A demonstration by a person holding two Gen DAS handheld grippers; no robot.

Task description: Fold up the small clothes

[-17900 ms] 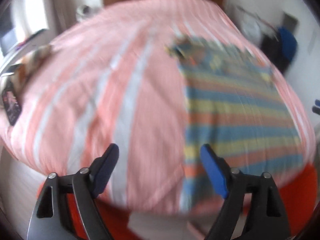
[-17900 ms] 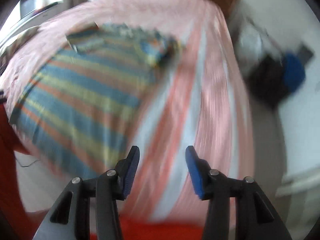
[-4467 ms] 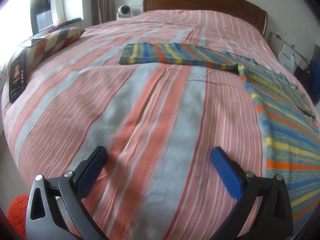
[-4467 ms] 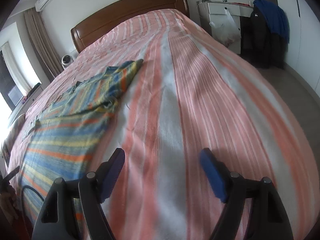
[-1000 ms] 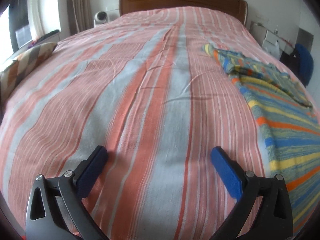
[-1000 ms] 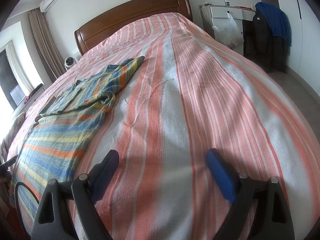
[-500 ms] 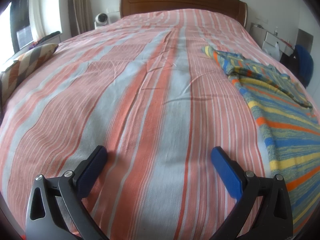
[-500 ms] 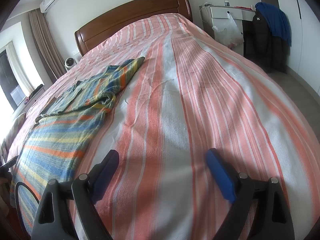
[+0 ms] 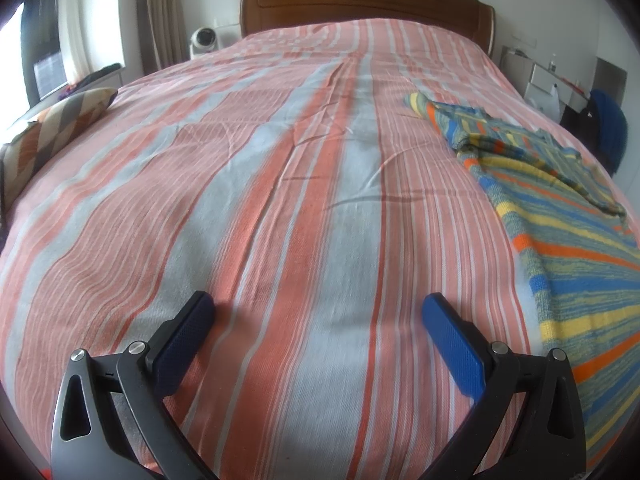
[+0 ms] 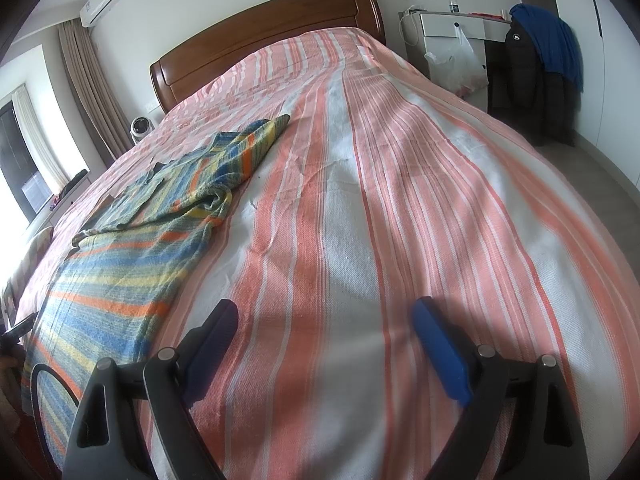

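Note:
A striped garment [image 9: 568, 248] in blue, yellow, orange and green lies flat on the pink-and-white striped bed [image 9: 280, 184], with its sleeves folded in over the body near the top. In the right wrist view the same garment [image 10: 132, 256] lies to the left. My left gripper [image 9: 318, 306] hangs open over bare bedspread, to the left of the garment. My right gripper [image 10: 324, 312] is open too, over bare bedspread to the right of the garment. Neither holds anything.
A wooden headboard [image 9: 360, 4] closes the far end of the bed. A patterned cushion [image 9: 52, 132] lies at the left edge. A white bedside unit [image 10: 452, 36] and dark and blue clothes on a chair [image 10: 540, 60] stand to the right.
Nothing has moved over the last second. About four seconds ago a sleeve lay stretched out to the left; now it is folded in on the garment.

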